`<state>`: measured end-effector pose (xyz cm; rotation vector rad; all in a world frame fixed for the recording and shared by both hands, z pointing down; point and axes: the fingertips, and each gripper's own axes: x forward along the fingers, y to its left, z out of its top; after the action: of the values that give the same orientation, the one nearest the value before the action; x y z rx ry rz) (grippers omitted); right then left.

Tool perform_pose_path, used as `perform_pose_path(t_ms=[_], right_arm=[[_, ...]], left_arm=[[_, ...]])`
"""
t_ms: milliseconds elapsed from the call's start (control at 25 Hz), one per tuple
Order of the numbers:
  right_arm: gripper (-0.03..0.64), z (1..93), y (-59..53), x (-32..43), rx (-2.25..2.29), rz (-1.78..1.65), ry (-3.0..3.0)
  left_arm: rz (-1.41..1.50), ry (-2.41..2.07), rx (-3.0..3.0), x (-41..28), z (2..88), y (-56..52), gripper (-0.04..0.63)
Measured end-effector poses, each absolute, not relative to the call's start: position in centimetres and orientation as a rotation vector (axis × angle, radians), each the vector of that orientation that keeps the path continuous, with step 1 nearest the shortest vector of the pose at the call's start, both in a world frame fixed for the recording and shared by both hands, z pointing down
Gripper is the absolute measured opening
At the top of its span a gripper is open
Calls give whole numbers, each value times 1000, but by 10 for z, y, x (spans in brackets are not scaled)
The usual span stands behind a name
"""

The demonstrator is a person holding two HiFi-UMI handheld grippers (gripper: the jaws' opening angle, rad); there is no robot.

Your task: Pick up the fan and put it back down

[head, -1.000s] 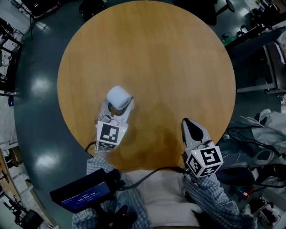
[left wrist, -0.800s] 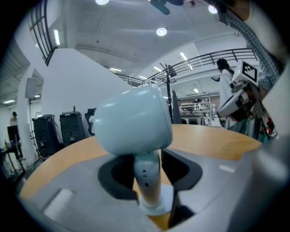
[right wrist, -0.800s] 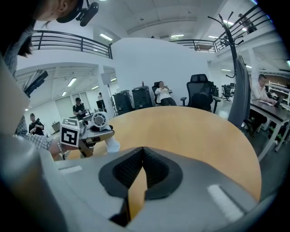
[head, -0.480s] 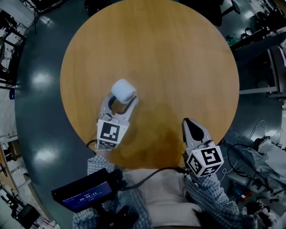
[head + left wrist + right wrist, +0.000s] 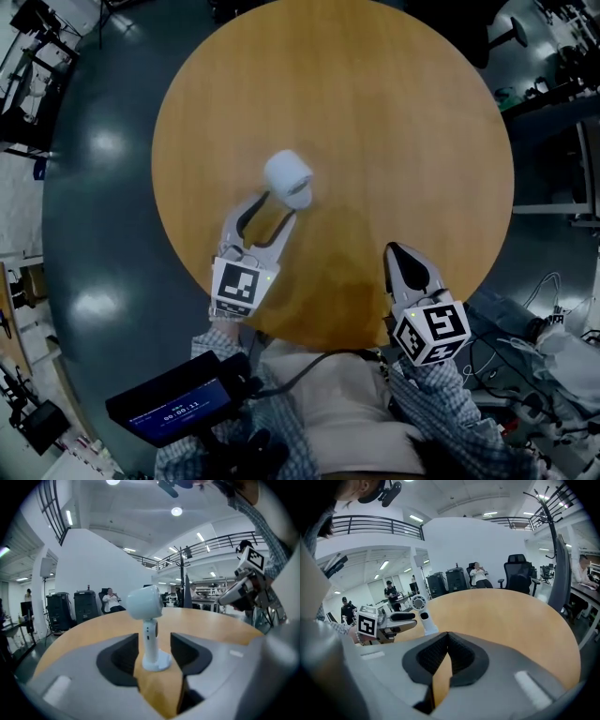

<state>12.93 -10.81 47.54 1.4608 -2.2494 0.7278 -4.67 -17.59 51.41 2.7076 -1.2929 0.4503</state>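
The white fan (image 5: 289, 178) stands upright on the round wooden table (image 5: 394, 122), left of the middle. My left gripper (image 5: 279, 206) is open and sits just short of the fan, its tips near the base on either side. In the left gripper view the fan (image 5: 146, 620) rises between the spread jaws of that gripper (image 5: 154, 651), and neither pad touches it. My right gripper (image 5: 398, 255) is shut and empty, hovering over the near right edge of the table. The right gripper view shows its jaws (image 5: 446, 637) closed, with the fan (image 5: 423, 616) and the left gripper (image 5: 401, 618) off to the left.
A dark device with a lit screen (image 5: 178, 403) hangs at the person's waist. Cables and gear (image 5: 553, 328) lie on the floor to the right. Seated people, office chairs (image 5: 518, 576) and a coat stand (image 5: 555, 536) are beyond the table's far edge.
The left gripper has opened its jaws and pulled back toward the person, leaving the fan standing free on the table. The right gripper has stayed shut near the table's edge.
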Motion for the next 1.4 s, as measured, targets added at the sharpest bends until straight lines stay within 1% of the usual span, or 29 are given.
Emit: perform_pose_path(t_ms=[280, 560, 720, 800, 1400], right_arm=[[3, 441, -114, 106, 1436, 673, -2335], [3, 413, -118, 89, 1447, 604, -2403], [3, 392, -120, 82, 1456, 560, -2439], [3, 386, -123, 78, 1454, 542, -2461], [3, 372, -126, 85, 1493, 493, -2511]], left_arm=[[404, -1342, 2702, -67, 467, -151, 161], [340, -1412, 2701, -94, 432, -130, 75], [308, -1427, 2729, -99, 404, -118, 14], [320, -1428, 2746, -99, 394, -116, 2], [320, -1367, 2818, -73, 371, -111, 0]])
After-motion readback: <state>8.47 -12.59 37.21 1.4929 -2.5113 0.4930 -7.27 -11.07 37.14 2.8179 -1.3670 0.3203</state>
